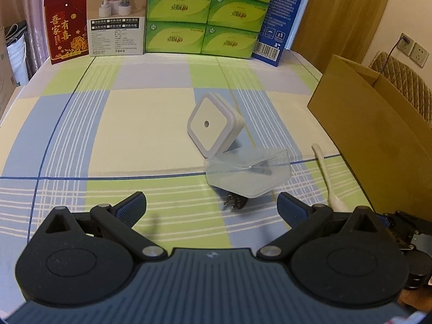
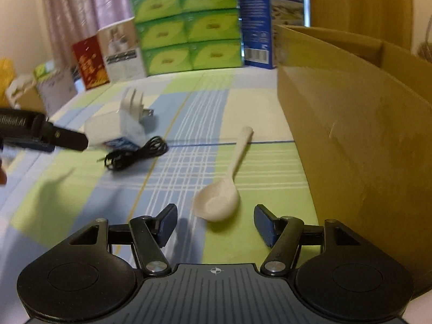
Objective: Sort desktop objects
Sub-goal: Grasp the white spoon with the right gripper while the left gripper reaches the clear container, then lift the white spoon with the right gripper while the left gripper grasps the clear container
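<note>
Cardboard box (image 2: 351, 124) interior unseen, while the spoon (image 2: 224, 189), night light (image 1: 213, 124), clear case (image 1: 247, 174) and black cable (image 2: 137, 154) lie unsorted, both grippers (image 1: 212, 202) (image 2: 216, 221) wide and empty.

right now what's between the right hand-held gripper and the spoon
Nothing: in the right wrist view only bare checked cloth separates the open right hand-held gripper from the spoon bowl.
</note>
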Demonstrator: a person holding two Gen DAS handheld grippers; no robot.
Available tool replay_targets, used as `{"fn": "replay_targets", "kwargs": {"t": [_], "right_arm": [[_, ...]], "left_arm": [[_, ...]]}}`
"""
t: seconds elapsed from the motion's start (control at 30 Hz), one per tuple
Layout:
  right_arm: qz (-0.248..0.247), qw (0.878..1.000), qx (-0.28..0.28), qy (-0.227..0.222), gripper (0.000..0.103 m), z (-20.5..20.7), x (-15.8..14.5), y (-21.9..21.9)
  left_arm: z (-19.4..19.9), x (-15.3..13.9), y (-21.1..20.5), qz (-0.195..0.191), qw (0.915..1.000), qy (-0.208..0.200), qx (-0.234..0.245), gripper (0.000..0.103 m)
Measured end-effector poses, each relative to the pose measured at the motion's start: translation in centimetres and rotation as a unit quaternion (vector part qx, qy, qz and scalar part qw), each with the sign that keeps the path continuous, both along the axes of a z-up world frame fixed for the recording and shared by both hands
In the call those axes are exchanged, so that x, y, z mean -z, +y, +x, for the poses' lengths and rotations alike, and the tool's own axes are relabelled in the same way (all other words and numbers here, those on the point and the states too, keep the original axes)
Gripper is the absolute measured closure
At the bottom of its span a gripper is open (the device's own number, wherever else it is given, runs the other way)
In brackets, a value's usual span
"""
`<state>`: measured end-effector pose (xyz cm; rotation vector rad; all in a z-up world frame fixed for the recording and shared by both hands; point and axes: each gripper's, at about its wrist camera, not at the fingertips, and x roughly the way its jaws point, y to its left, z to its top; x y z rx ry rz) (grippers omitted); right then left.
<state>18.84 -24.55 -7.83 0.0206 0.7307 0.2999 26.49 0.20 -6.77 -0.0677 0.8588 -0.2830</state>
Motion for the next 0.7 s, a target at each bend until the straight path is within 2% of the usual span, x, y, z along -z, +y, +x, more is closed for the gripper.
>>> {"fn": "replay_targets", "kwargs": {"t": [0.2,0.27,0.37,0.53,0.7], "right_arm": [[-0.031,0.999,0.017,-0.027,0.043,0.2,0.4,1.7],[-0.017,0.999,0.029,-0.028,0.043,0.2,0.5,1.7],[-0.003,0.998,0.048,-0.027,0.054,0.3,0.6,1.6],[-0.034,0.997,0.051,-0.036,0.071,0.3,0.6,2.1],[-0.046,0.998,0.036,-0.035,0.072,0.4,0.6,1.7]], "left_arm": [[0.1,0.1,0.3,-0.003,0.9999,-0.003,-0.012,0.002],[0.1,0.1,0.3,-0.004,0.9999,-0.003,-0.013,0.002],[0.1,0.1,0.3,-0.004,0.9999,-0.003,-0.013,0.002],[0.0,0.0,0.3,-0.005,0.9999,-0.004,-0.012,0.002],[0.0,0.3,-0.3,0.0,1.0,-0.003,-0.003,0.002]]}}
